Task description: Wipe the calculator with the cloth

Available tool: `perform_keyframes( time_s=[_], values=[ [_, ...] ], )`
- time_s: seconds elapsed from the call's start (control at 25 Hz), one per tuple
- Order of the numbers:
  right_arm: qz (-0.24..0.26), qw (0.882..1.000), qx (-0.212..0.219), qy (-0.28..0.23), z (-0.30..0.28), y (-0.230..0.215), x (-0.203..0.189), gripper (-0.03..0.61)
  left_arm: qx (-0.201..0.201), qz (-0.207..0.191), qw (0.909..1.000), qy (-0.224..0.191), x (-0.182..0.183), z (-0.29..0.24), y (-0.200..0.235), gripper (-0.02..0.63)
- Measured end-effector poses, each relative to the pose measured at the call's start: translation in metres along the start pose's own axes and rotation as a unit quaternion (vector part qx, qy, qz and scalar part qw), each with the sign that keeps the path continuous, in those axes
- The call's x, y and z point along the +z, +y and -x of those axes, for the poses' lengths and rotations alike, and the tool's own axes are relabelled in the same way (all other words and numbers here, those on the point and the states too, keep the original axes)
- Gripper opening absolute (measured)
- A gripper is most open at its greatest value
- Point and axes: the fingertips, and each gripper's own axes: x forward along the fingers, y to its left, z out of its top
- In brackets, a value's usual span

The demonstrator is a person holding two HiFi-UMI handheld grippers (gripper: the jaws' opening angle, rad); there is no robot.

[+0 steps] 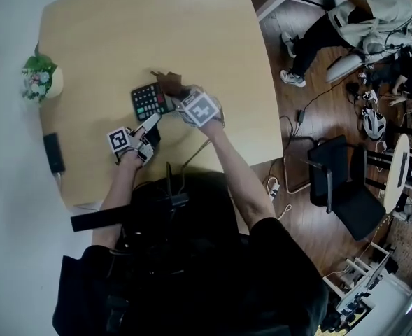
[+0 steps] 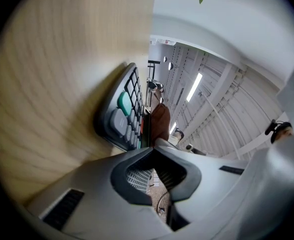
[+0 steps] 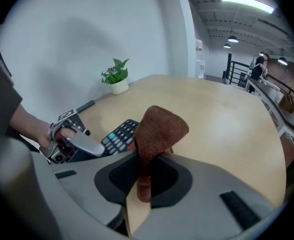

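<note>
Pinching a rust-brown terry cloth [image 3: 159,126] tight between the right gripper's [image 3: 146,171] fingers [image 3: 118,176], with the bunched free end sticking up past the tips and hiding the right end of a black rectangular calculator with grey and green keys [image 3: 118,134]. Pressing the left gripper's [image 2: 154,145] fingers [image 2: 137,176] fully together on nothing, tips lying right at the calculator's near edge; not showing plainly whether touching it.

As for the calculator: lying flat, keys up, on a pale wooden table with rounded corners [image 1: 157,26], well in from every edge, with bare wood stretching beyond it and off to the right. Standing well apart at the table's left edge, a small white pot of green leaves and pale flowers [image 1: 39,77]; lying nearer along that same edge, a black bar-shaped object [image 1: 52,152]. Dropping away past the right edge to a dark wood floor [image 1: 310,243] with a black office chair [image 1: 342,187] and loose cables [image 1: 289,128].

Showing only from the head view: both grippers close together, with the cloth at the calculator's far right corner. Showing only from the left gripper view: the calculator nearly edge-on, with the cloth just behind it. Showing only from the right gripper view: a hand [image 3: 37,134] wrapping round the left gripper's handle.
</note>
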Motion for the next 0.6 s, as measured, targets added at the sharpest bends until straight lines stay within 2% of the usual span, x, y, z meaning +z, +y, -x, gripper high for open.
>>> perform_keyframes(
  time_s=[0.12, 0.24, 0.32, 0.44, 0.6],
  values=[
    [-0.013, 1.0, 0.011, 0.012, 0.013, 0.031, -0.031, 0.048, 0.0, -0.001, 1.0, -0.001, 0.0, 0.0, 0.001, 0.0],
    [-0.016, 0.998, 0.046, 0.043, 0.019, 0.061, -0.065, 0.048, 0.001, -0.003, 1.0, -0.001, 0.0, 0.0, 0.001, 0.0],
    [-0.024, 0.997, 0.052, 0.043, 0.024, 0.061, -0.072, 0.046, 0.0, -0.002, 1.0, 0.001, -0.001, -0.001, 0.0, 0.002],
    [-0.042, 0.999, 0.01, 0.002, 0.033, 0.023, -0.045, 0.046, 0.0, -0.002, 1.0, 0.001, 0.0, -0.001, -0.001, 0.002],
    [-0.022, 0.996, -0.065, -0.049, 0.035, -0.034, 0.024, 0.046, 0.0, -0.005, 1.0, 0.001, 0.0, 0.0, 0.001, 0.002]
  ],
)
